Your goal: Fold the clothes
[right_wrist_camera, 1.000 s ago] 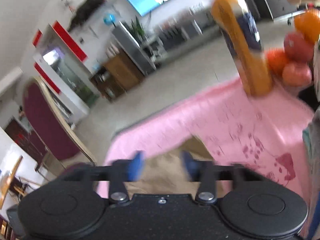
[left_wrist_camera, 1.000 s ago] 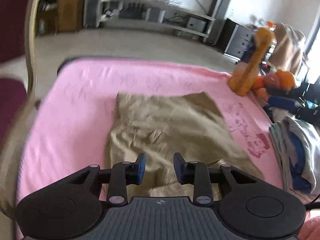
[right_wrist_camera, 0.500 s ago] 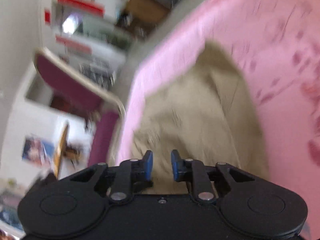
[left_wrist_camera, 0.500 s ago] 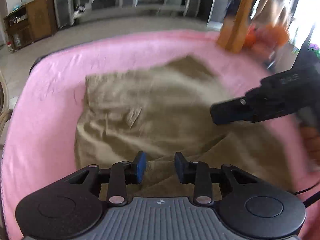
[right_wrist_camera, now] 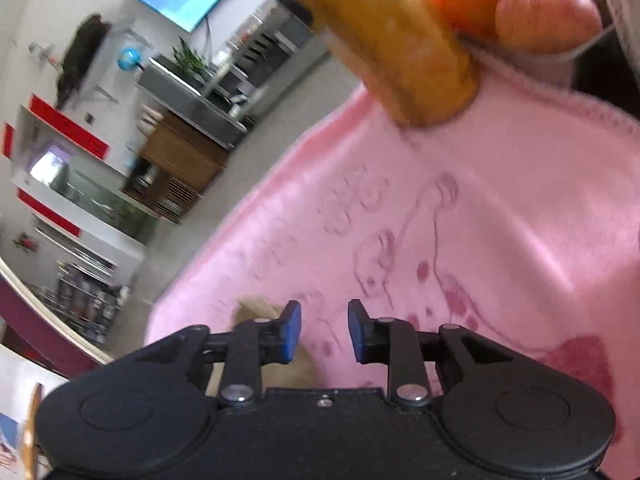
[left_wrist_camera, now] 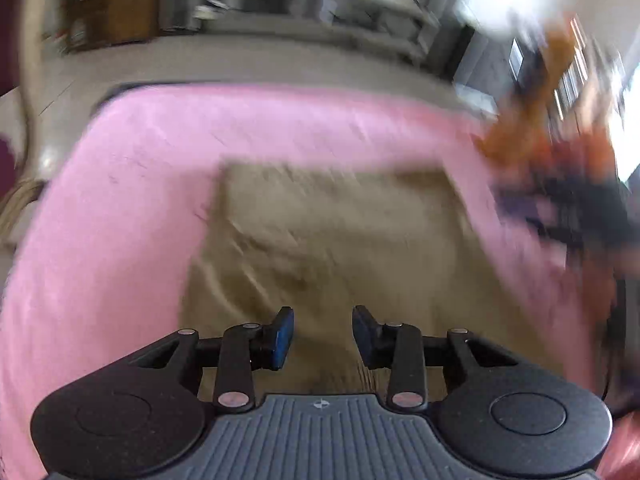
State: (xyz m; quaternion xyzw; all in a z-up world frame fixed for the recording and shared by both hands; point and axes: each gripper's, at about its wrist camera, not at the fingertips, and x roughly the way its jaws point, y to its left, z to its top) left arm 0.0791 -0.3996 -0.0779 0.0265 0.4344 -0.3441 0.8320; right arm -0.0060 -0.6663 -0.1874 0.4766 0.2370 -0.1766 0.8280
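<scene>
Khaki garment (left_wrist_camera: 332, 240) flatter than before, both tools parted.

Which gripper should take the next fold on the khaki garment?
Probably left: the left gripper is open right over the khaki garment. The right gripper faces mostly pink blanket.

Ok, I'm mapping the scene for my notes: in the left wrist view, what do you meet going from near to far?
Left gripper → tan garment → pink blanket → bare floor → wooden cabinet and shelving by the far wall.
</scene>
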